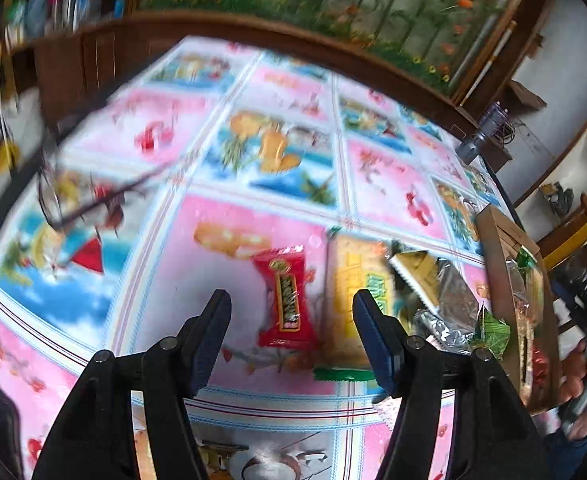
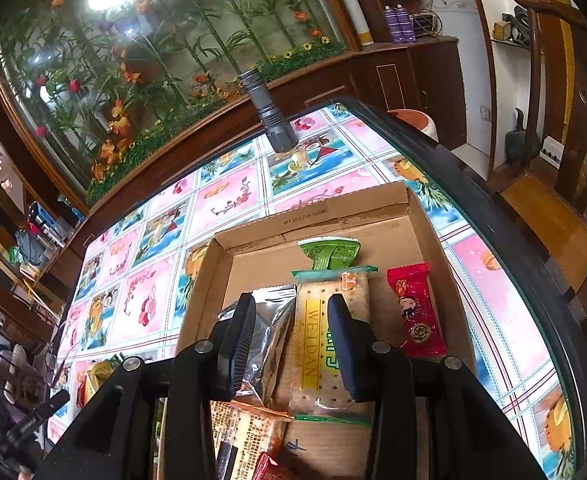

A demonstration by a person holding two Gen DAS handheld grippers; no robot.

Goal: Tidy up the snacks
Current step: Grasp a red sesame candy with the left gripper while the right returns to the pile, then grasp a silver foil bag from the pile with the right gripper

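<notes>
In the left wrist view my left gripper (image 1: 291,308) is open and empty above a red snack packet (image 1: 287,300) lying on the colourful tablecloth (image 1: 133,240). A yellow cracker pack (image 1: 357,292), a gold packet (image 1: 417,276) and silver wrappers (image 1: 453,300) lie to its right beside the cardboard box (image 1: 493,240). In the right wrist view my right gripper (image 2: 289,320) is open over the cardboard box (image 2: 325,208), above a yellow cracker pack (image 2: 325,344). A silver wrapper (image 2: 269,320), a red packet (image 2: 415,312), a green packet (image 2: 329,252) and an orange packet (image 2: 245,432) lie in the box.
A grey flashlight (image 2: 267,112) stands on the table's far side. Glasses (image 1: 53,196) lie at the left of the table. A wooden cabinet with a floral glass panel (image 2: 153,60) runs behind. The table's dark edge (image 2: 493,208) is to the right, with a wooden chair (image 2: 553,200) beyond.
</notes>
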